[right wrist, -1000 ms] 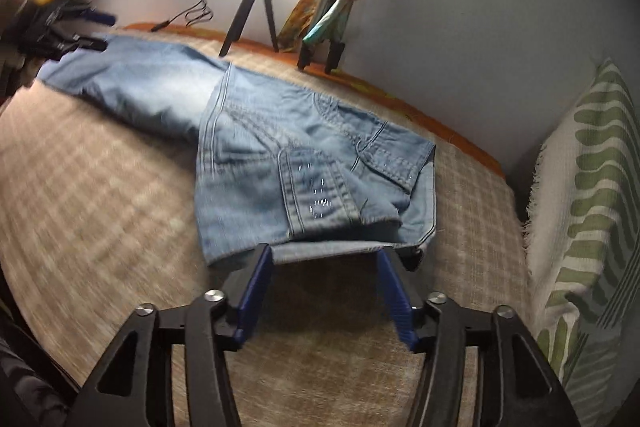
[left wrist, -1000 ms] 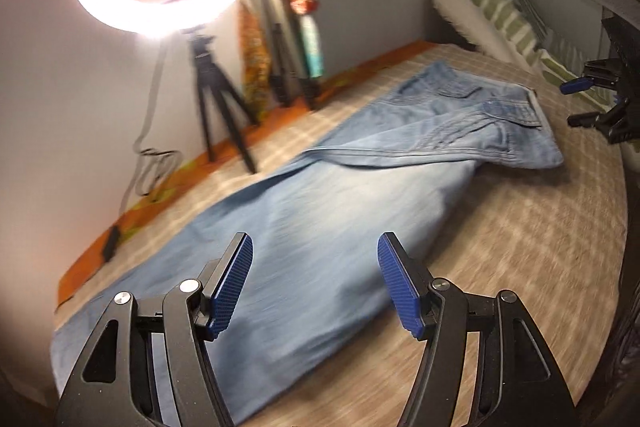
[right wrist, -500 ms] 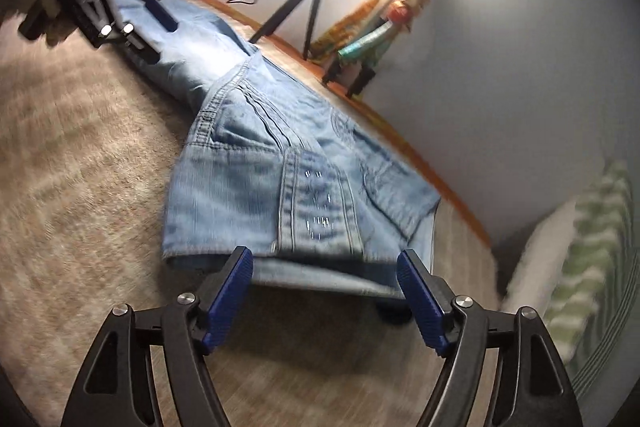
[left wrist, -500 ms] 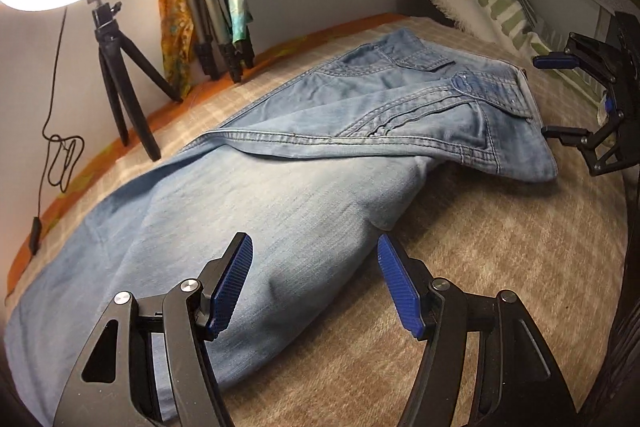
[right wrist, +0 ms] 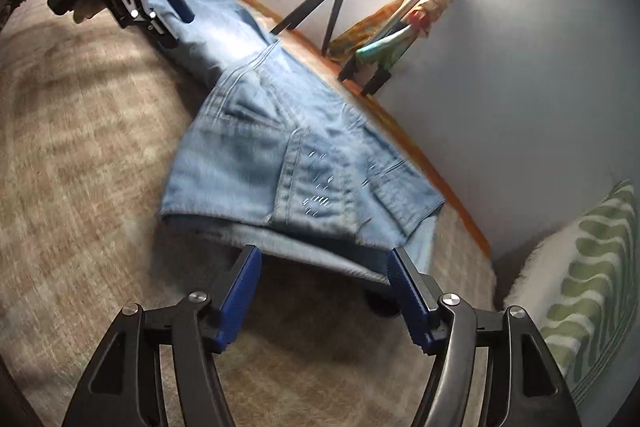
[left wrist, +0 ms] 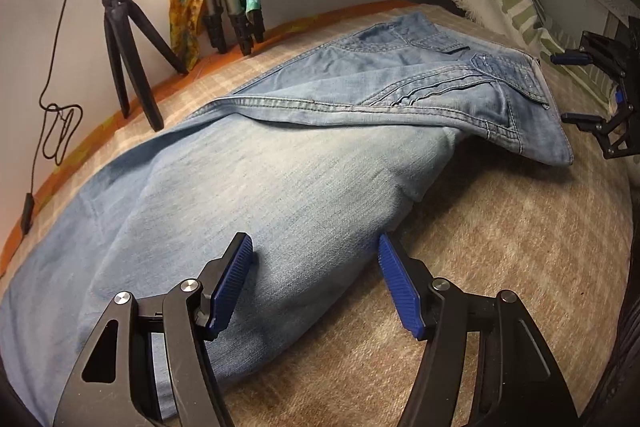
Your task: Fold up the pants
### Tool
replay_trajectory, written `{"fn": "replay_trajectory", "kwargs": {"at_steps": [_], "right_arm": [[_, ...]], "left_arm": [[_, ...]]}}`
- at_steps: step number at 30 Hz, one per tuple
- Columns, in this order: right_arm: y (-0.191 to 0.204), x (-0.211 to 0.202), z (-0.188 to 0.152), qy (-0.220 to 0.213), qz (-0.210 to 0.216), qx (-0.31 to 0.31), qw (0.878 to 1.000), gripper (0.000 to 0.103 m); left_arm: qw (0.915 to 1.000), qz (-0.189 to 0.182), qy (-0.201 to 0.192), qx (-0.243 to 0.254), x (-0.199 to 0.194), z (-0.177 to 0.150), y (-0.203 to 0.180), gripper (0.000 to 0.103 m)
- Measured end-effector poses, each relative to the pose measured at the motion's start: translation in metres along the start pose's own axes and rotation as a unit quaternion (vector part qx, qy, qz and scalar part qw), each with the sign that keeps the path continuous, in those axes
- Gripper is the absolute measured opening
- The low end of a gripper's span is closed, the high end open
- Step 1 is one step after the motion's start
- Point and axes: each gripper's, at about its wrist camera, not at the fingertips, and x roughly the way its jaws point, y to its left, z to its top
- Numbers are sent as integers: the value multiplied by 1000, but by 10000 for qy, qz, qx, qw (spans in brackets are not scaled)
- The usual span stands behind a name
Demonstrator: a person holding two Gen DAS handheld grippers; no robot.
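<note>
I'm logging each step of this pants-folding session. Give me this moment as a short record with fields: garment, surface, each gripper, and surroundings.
garment: light blue denim jeans, lying lengthwise on the bed, already folded leg over leg
surface: beige checked bedspread
left gripper: open, blue pads astride the near edge of the leg
right gripper: open at the waistband edge, jaws just closing a little, nothing clamped
surroundings: lit ring light on a black tripod; green-striped white pillow

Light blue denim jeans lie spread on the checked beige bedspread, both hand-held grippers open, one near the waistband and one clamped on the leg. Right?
Not quite: the left wrist view shows the left hand-held gripper open over the light blue denim jeans, not clamped.
</note>
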Motion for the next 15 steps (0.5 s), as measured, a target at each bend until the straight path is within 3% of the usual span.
{"fn": "replay_trajectory", "kwargs": {"at_steps": [9,10,12,15], "right_arm": [[10,19,9,-42,-329,-299,9990,65],[8,20,12,-68,-309,-248,9992,61],[0,22,19,-72,-43,-58,9999,35],[-14,19,27,-186,235,302,9991,22]], "left_arm": [[10000,-61,-6,-19,2,1,0,65],[10000,-60,-9,-23,2,1,0,65],[10000,-51,-27,-32,1,2,1,65],[10000,-22,-68,-35,-1,2,3,65]]}}
